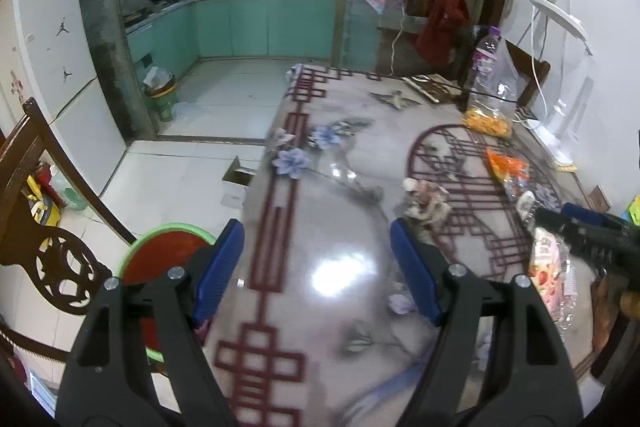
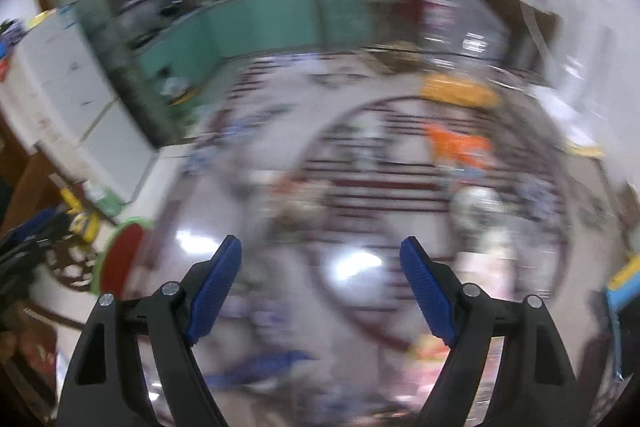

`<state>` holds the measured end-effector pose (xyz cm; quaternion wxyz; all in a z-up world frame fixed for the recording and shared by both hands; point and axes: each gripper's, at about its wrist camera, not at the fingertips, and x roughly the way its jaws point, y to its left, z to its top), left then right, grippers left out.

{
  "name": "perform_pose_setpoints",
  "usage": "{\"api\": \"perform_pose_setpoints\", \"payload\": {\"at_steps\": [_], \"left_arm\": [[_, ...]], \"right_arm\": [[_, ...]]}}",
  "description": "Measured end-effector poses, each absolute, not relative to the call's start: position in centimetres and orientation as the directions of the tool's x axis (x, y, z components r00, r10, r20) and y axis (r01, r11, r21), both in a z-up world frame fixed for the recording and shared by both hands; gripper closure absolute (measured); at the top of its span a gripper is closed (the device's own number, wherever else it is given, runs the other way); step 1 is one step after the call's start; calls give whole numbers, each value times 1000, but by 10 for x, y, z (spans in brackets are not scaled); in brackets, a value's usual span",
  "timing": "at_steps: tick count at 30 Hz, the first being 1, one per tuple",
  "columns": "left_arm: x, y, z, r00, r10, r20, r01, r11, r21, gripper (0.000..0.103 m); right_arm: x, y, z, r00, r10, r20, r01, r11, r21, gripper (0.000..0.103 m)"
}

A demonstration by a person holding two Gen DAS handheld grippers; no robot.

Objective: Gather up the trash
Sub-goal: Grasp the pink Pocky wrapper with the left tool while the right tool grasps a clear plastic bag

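My left gripper (image 1: pixel 316 233) hangs open over a glossy patterned table (image 1: pixel 340 267), nothing between its blue pads. A crumpled wad of trash (image 1: pixel 426 201) lies just beyond its right finger. An orange wrapper (image 1: pixel 510 169), a small white piece (image 1: pixel 526 201) and a pink snack packet (image 1: pixel 550 271) lie to the right. The right gripper (image 1: pixel 556 217) shows at that edge. In the blurred right wrist view my right gripper (image 2: pixel 320 251) is open and empty above the table; the orange wrapper (image 2: pixel 456 145) and a pale blob (image 2: pixel 474 209) lie ahead.
A bag of orange snacks (image 1: pixel 490 107) and a plastic bottle (image 1: pixel 486 53) stand far right near a white lamp (image 1: pixel 560 115). A red-and-green stool (image 1: pixel 168 255) and carved chair (image 1: pixel 44 211) stand left of the table. A green bin (image 1: pixel 160 99) and small box (image 1: pixel 236 181) are on the floor.
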<state>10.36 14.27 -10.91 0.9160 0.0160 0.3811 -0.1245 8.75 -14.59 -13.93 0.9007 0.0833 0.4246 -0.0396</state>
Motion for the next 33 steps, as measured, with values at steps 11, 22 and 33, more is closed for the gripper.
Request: {"api": "perform_pose_setpoints", "payload": {"at_steps": [11, 22, 33], "left_arm": [[56, 41, -116, 625, -269, -733, 309, 947, -84, 30], [35, -49, -136, 519, -351, -779, 442, 891, -107, 30], [51, -149, -192, 302, -456, -837, 598, 774, -206, 30]], "right_arm": [[81, -312, -201, 425, -197, -884, 286, 955, -75, 24], [91, -338, -264, 323, -84, -942, 203, 979, -18, 41], [73, -364, -224, 474, 14, -880, 227, 964, 137, 55]]}}
